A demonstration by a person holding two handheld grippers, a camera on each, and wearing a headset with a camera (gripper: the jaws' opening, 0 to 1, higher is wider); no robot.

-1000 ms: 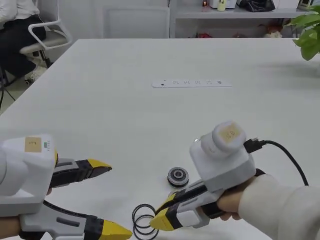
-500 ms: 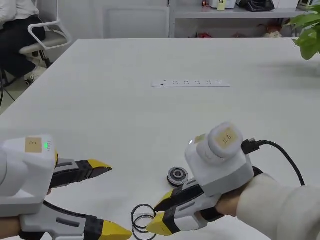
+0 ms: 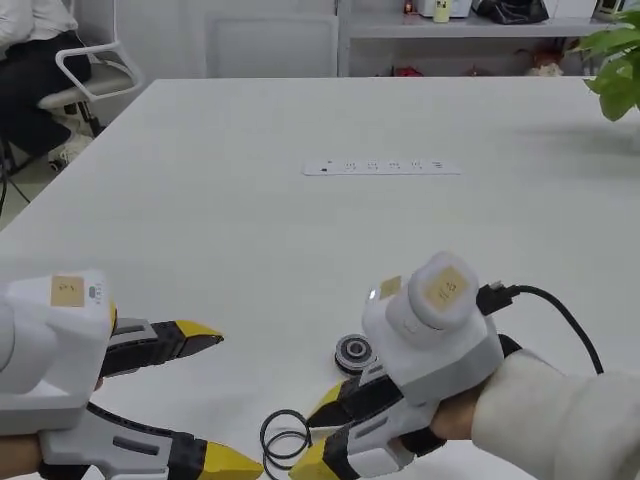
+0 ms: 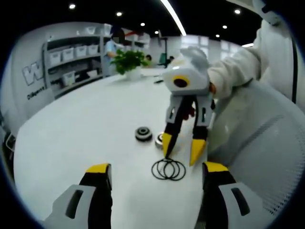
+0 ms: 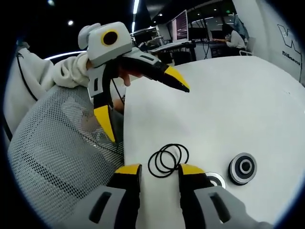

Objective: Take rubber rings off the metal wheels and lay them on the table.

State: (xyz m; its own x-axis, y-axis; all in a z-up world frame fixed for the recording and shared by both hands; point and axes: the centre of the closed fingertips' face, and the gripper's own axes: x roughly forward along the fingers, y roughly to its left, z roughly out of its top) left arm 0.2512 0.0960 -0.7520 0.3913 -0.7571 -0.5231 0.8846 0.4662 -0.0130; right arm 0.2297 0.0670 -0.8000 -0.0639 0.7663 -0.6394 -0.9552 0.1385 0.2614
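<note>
Several thin rubber rings (image 3: pixel 285 437) lie overlapping flat on the table (image 3: pixel 300 230) by its near edge, just ahead of the right gripper (image 3: pixel 316 436), whose jaws stand moderately apart and empty; the left gripper (image 3: pixel 222 398), off to the left, gapes wide, also empty. Just beyond the rings sits a dark-rimmed metal wheel (image 3: pixel 354 352), with a second wheel (image 5: pixel 213 178) beside it. The rings look light, floppy and stretchy; the wheels look small, stiff and likely to slide, so best pinched across the rim. The sticker (image 3: pixel 66 289) is too small to read; a large W (image 4: pixel 31 74) shows on a far wall
</note>
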